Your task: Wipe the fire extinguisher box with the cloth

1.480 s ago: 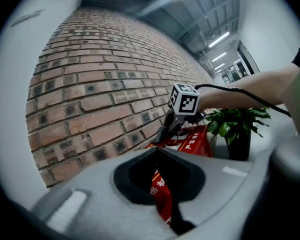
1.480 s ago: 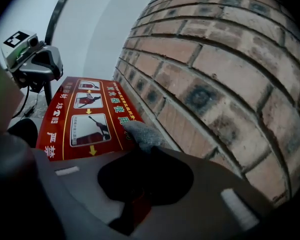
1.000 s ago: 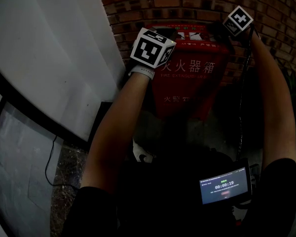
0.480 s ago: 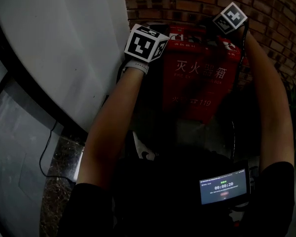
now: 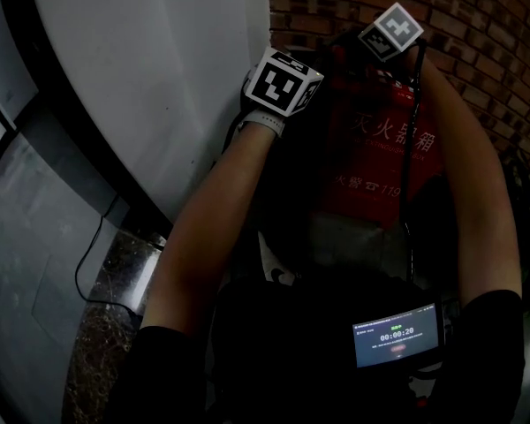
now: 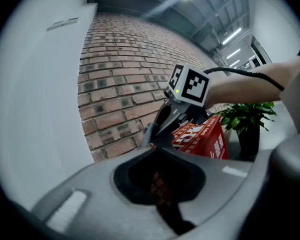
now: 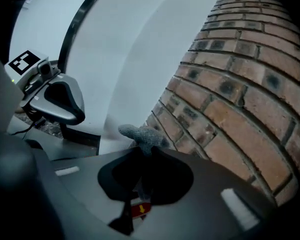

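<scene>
Gripping a grey knitted cloth (image 7: 141, 135) in the right gripper (image 7: 140, 153), jaws pinched on it, at the top of the red metal fire extinguisher box (image 5: 375, 162) against the brown brick wall (image 5: 486, 34). Holding the left gripper (image 6: 152, 148) near the box's upper left corner, jaws closed together, empty.

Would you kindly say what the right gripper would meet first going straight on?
Most likely the brick wall, near the white panel edge, cloth first; depth is unclear.

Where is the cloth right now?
In the right gripper view, the grey cloth is pinched in the right gripper, its tuft poking out beside the brick wall, at the top of the red fire extinguisher box.
</scene>
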A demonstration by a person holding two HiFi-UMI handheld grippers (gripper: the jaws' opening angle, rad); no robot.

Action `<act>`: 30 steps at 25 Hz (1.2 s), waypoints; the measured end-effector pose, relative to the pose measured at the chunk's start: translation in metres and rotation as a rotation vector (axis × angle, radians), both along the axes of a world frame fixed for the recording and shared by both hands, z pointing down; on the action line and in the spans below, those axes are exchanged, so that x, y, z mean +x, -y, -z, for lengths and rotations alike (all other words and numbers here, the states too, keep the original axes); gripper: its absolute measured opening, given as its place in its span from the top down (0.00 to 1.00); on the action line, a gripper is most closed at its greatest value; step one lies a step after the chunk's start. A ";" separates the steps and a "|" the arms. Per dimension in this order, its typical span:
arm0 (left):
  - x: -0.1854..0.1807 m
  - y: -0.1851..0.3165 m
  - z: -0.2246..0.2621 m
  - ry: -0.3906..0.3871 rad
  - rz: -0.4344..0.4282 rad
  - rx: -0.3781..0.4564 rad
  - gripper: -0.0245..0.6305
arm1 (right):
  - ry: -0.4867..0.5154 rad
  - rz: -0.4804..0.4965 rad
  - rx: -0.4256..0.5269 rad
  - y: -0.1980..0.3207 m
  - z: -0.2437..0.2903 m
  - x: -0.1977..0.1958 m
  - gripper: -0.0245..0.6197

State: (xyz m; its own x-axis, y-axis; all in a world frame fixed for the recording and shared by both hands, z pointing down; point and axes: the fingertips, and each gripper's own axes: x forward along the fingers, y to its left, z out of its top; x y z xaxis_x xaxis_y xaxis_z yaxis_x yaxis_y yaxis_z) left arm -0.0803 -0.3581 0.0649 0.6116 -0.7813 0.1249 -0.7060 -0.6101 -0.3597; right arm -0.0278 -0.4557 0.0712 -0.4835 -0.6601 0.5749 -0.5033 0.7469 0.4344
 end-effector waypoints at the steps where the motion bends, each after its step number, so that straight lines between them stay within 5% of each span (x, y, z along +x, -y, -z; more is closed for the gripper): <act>1: -0.001 0.000 -0.001 0.003 -0.002 0.000 0.96 | 0.012 0.009 -0.004 0.000 0.000 -0.008 0.92; 7: -0.013 0.003 -0.011 0.002 0.003 -0.009 0.96 | 0.042 0.041 -0.046 0.003 -0.012 -0.035 0.92; 14: 0.009 -0.001 -0.025 0.028 -0.043 -0.021 0.96 | -0.106 -0.046 -0.086 0.023 -0.055 0.006 0.92; 30: 0.081 -0.018 -0.028 0.043 -0.099 -0.029 0.96 | -0.084 -0.154 -0.138 0.008 -0.059 0.099 0.92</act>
